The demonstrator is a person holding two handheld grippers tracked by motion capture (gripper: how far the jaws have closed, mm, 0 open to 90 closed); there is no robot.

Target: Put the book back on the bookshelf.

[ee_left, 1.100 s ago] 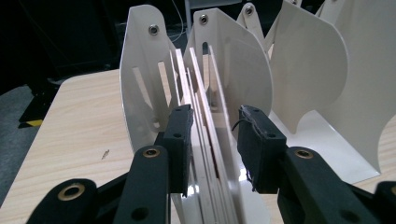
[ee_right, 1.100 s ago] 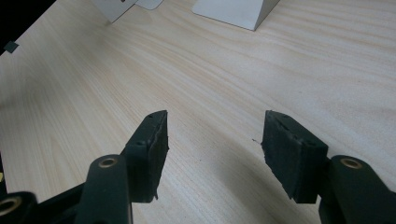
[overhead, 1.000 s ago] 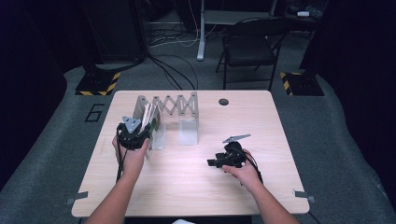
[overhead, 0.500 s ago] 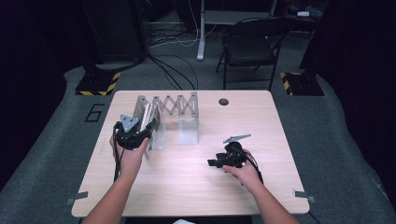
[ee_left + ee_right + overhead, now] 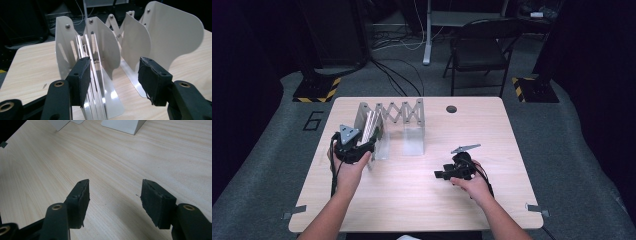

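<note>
I am letting my left gripper (image 5: 113, 75), its jaws just opening, release the thin plates (image 5: 92, 75) standing in the expandable rack (image 5: 392, 117), while the right gripper (image 5: 113, 197) is waiting wide open and empty.

Probably "6" on grey floor (image 5: 277, 165)

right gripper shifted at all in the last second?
No. The right gripper sits at the same spot below and right of the rack, jaws open over bare table.
</note>
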